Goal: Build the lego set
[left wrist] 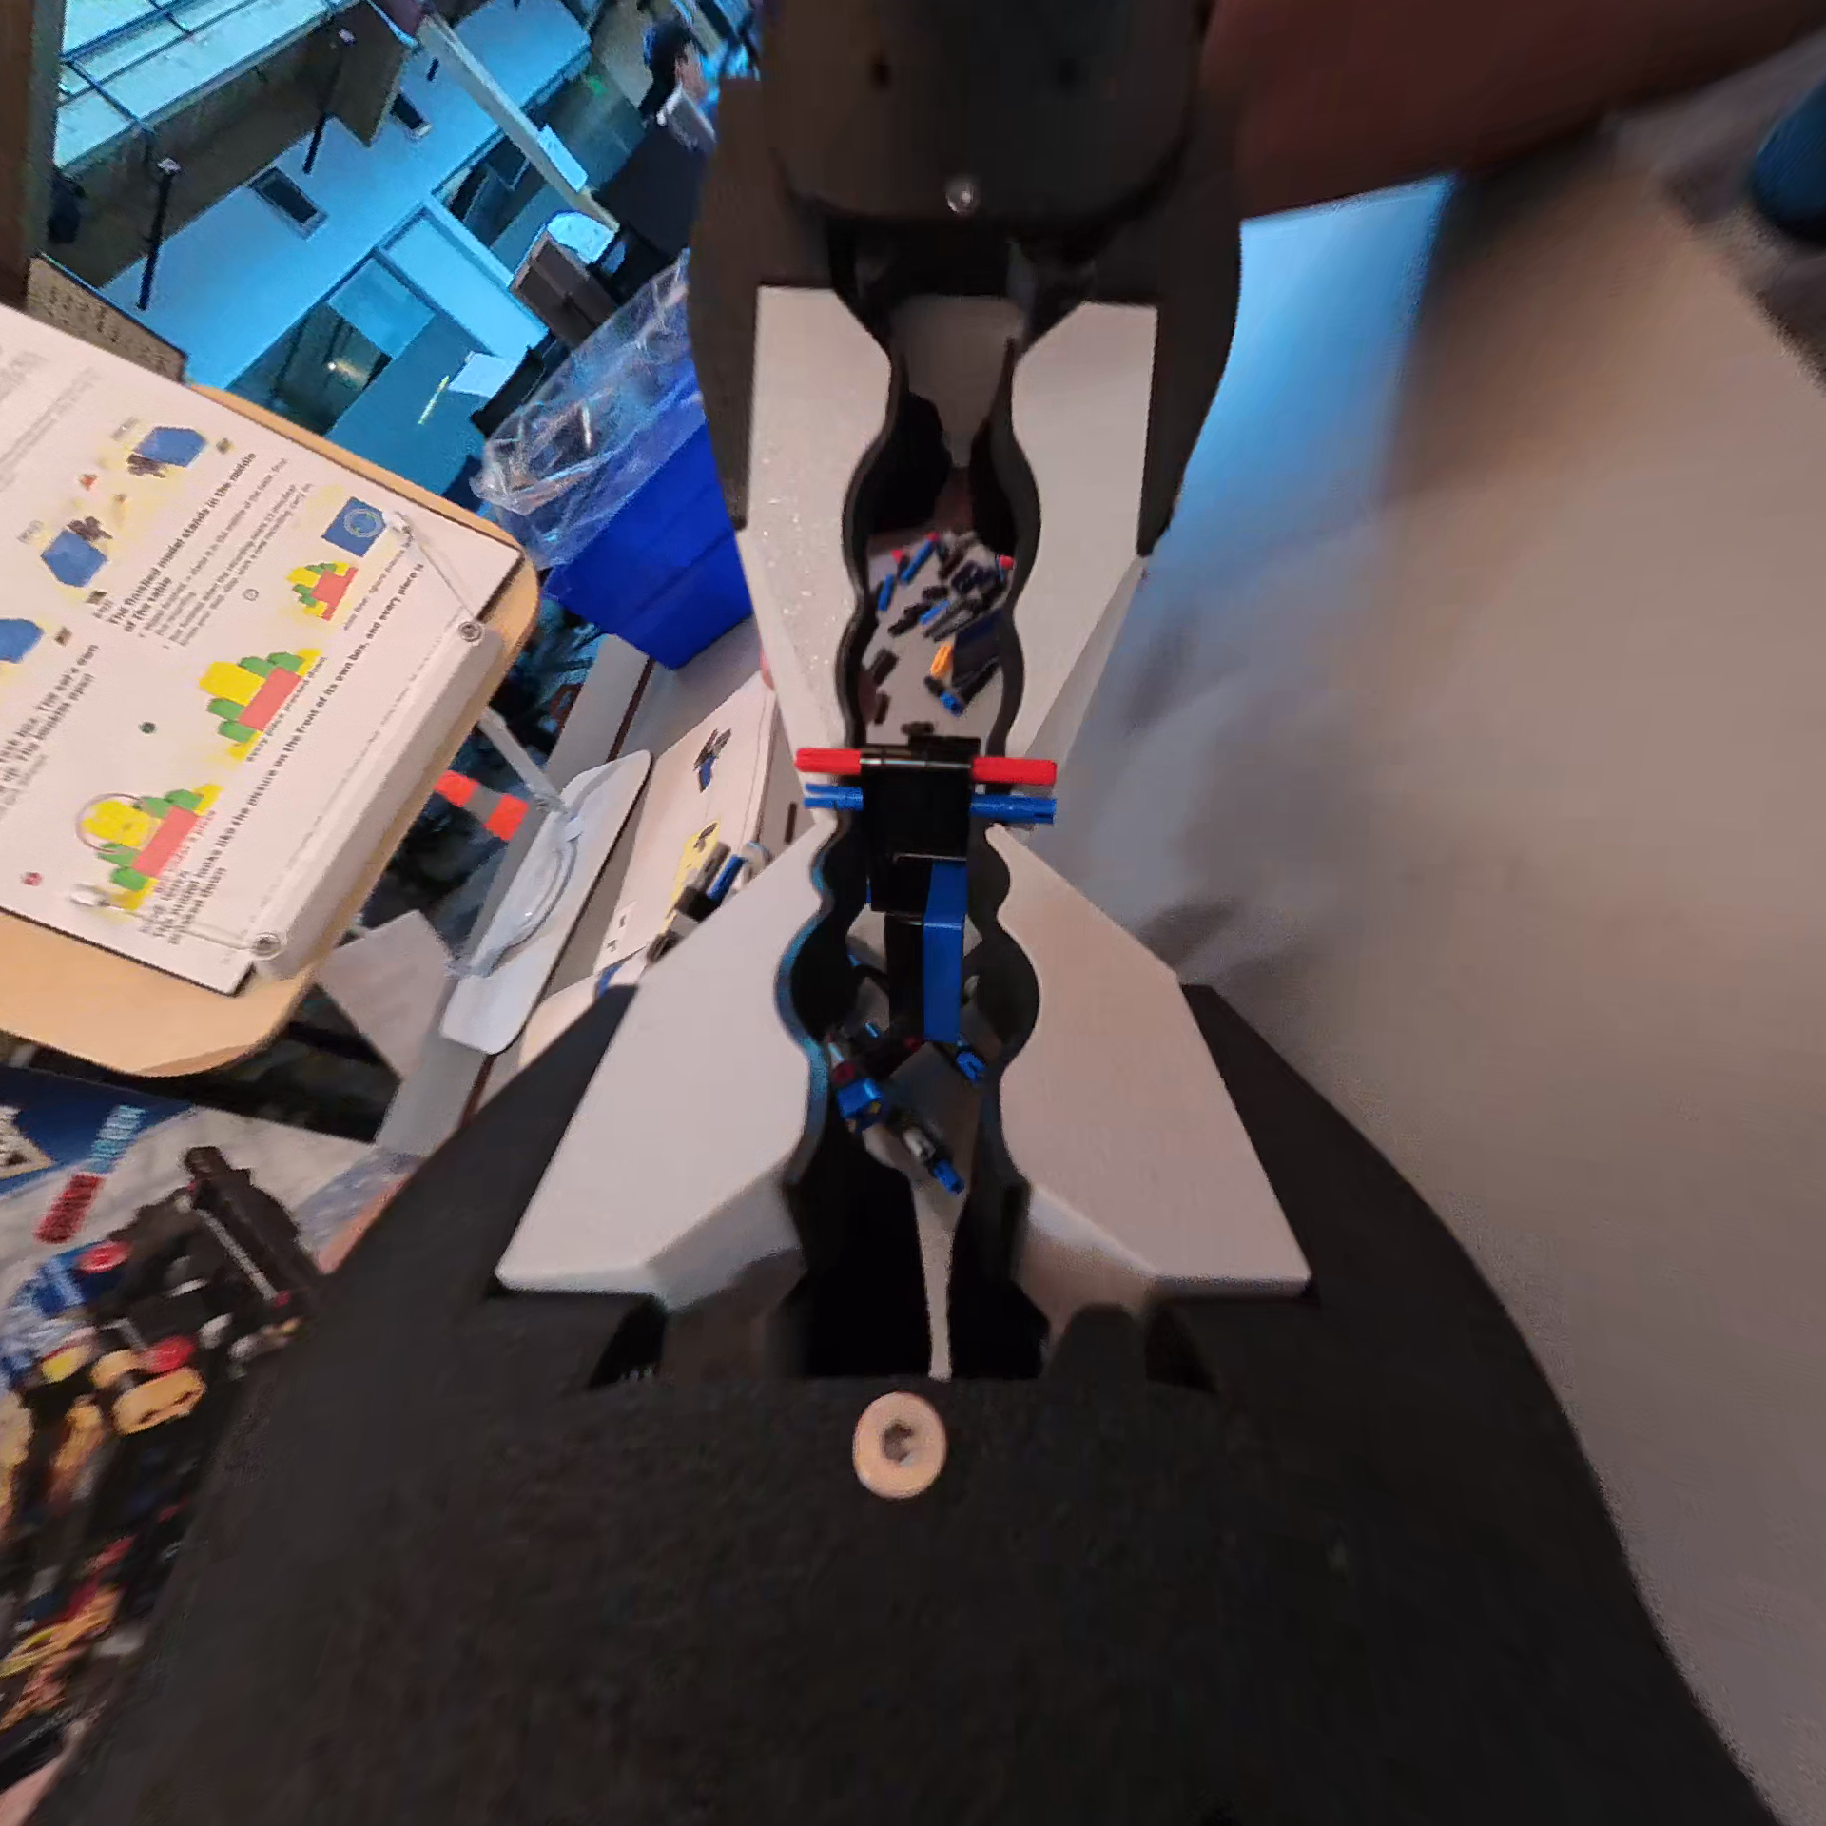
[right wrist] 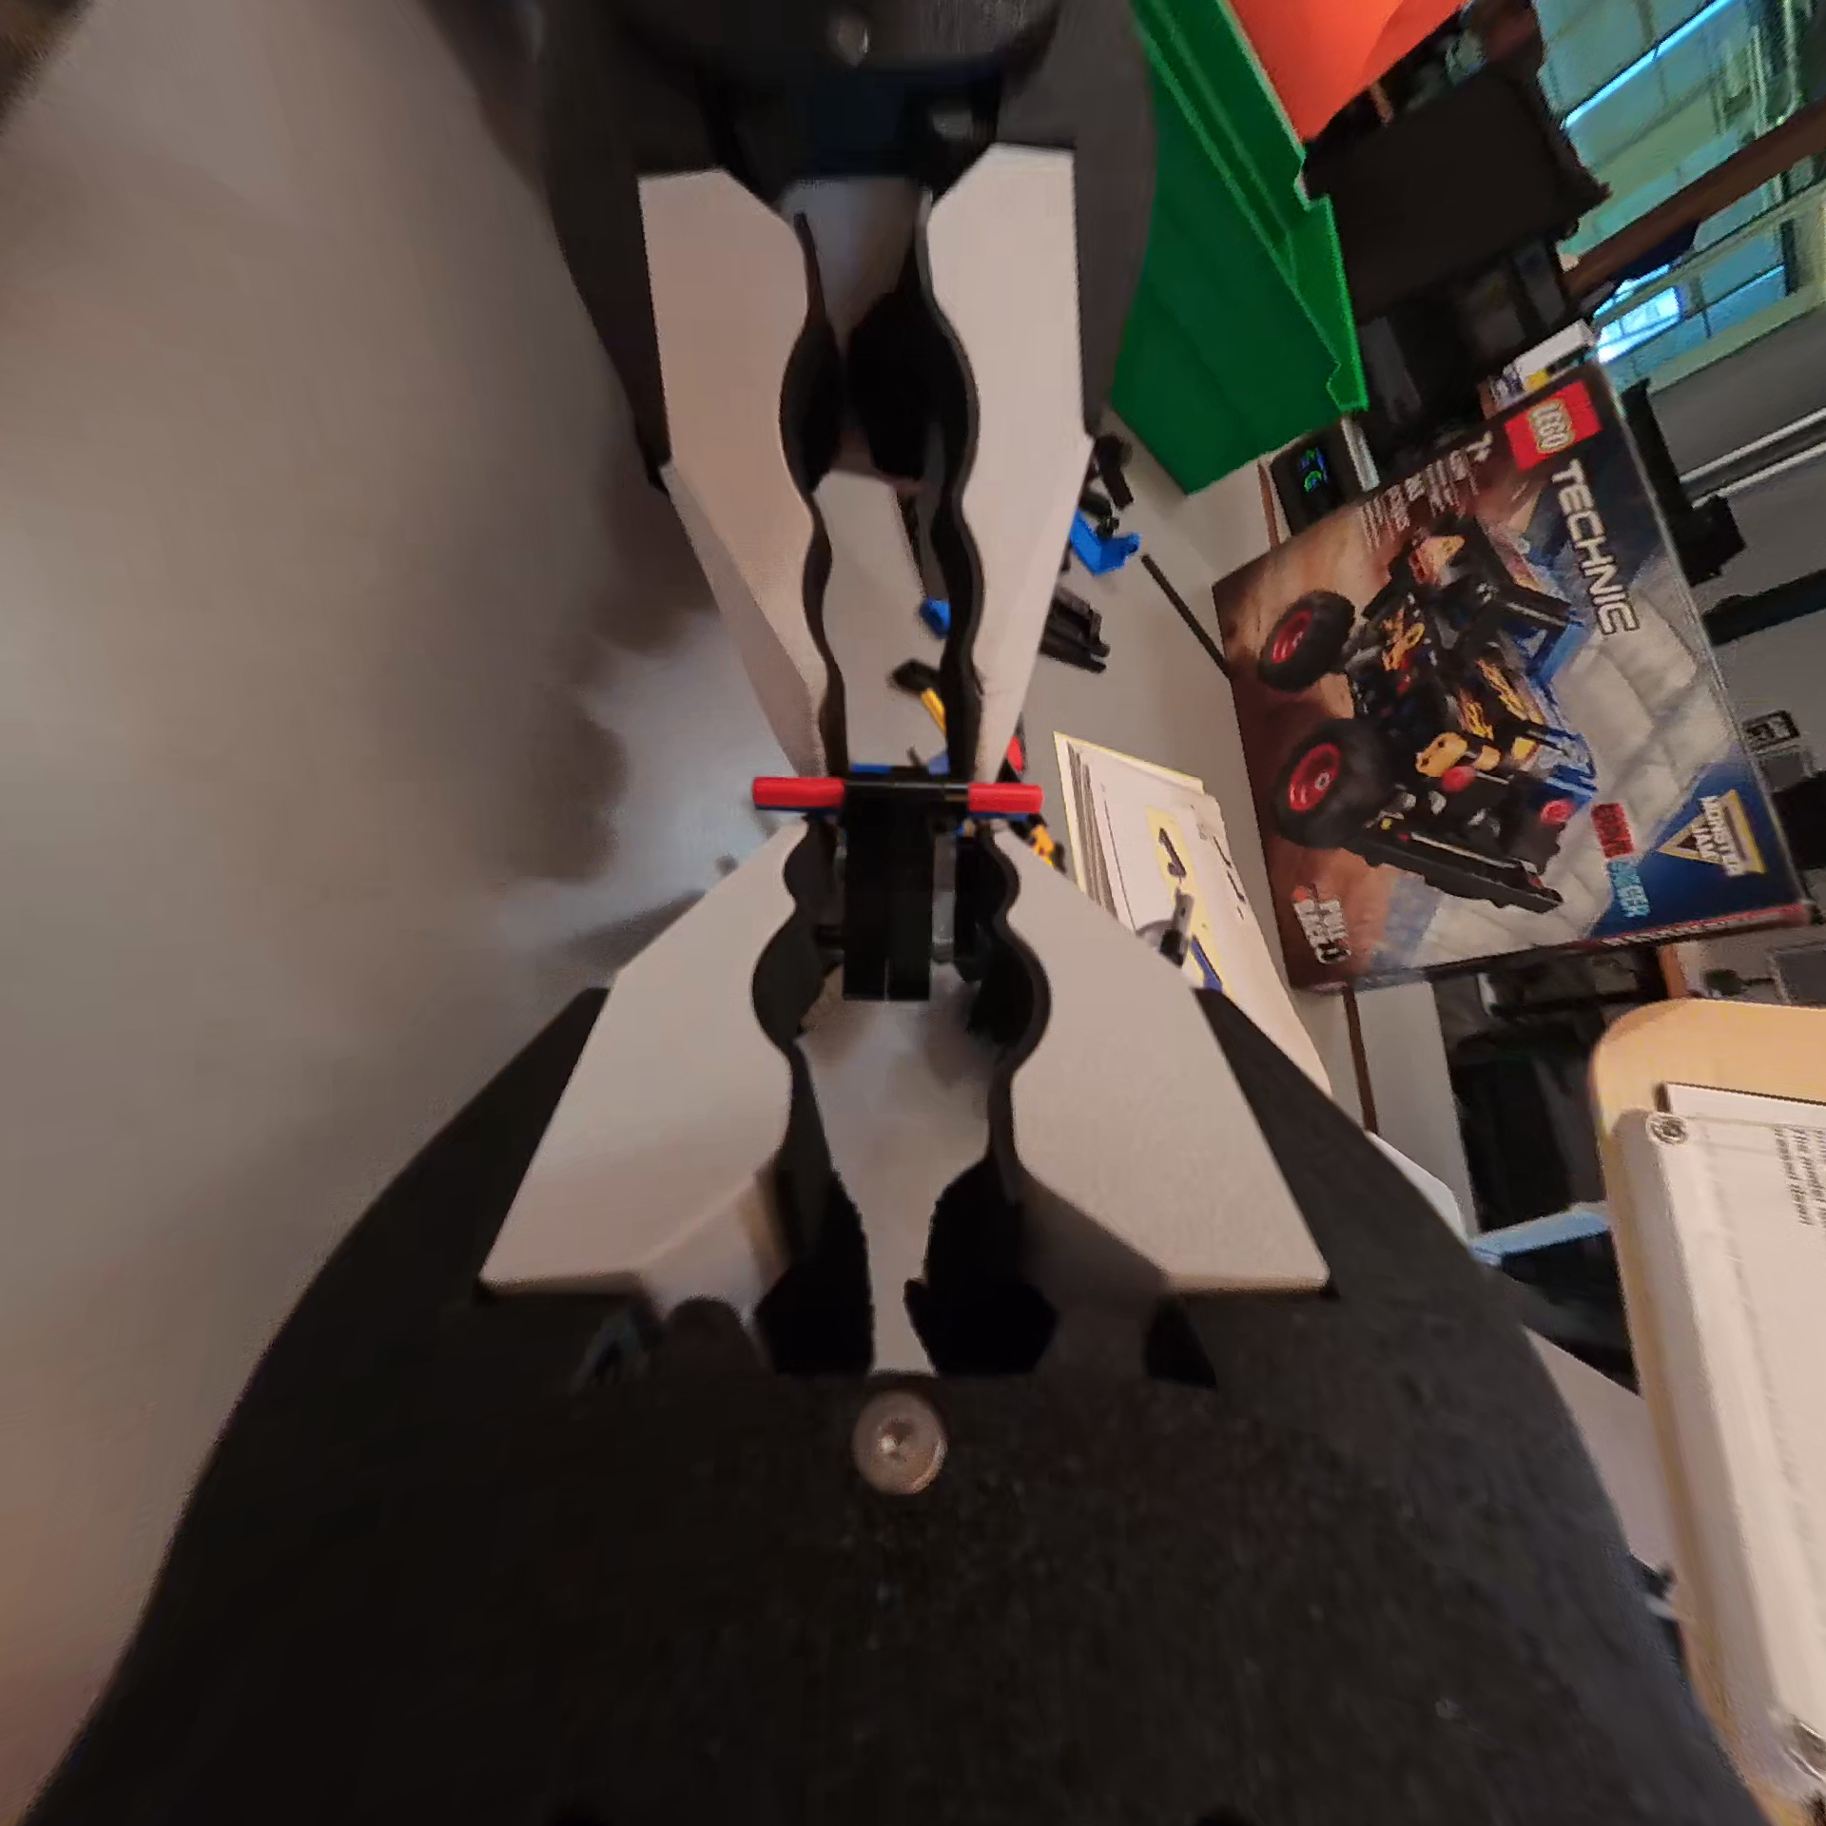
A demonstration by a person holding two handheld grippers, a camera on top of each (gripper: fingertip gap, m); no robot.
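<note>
A small lego assembly (left wrist: 914, 830) of black beams, a red axle sticking out on both sides, blue pins and a blue piece below is held in the air between two grippers that face each other. My left gripper (left wrist: 907, 840) is shut on its black body from the near side. My right gripper (right wrist: 894, 835) is shut on the same assembly (right wrist: 884, 889) from the opposite side. In the left wrist view the right gripper (left wrist: 929, 741) comes in from the top, its tips at the red axle. In the right wrist view the left gripper (right wrist: 899, 766) does the same.
Loose lego parts (left wrist: 939, 622) lie on the white table (left wrist: 1482, 889) beyond the grippers, more in the right wrist view (right wrist: 1087, 563). The lego box (right wrist: 1482, 692) and a booklet (right wrist: 1156, 850) stand right. An instruction board (left wrist: 217, 692), a blue bin (left wrist: 642, 553) and a green bin (right wrist: 1225, 296) are nearby. Both grippers' tips are close together, under 4 cm apart.
</note>
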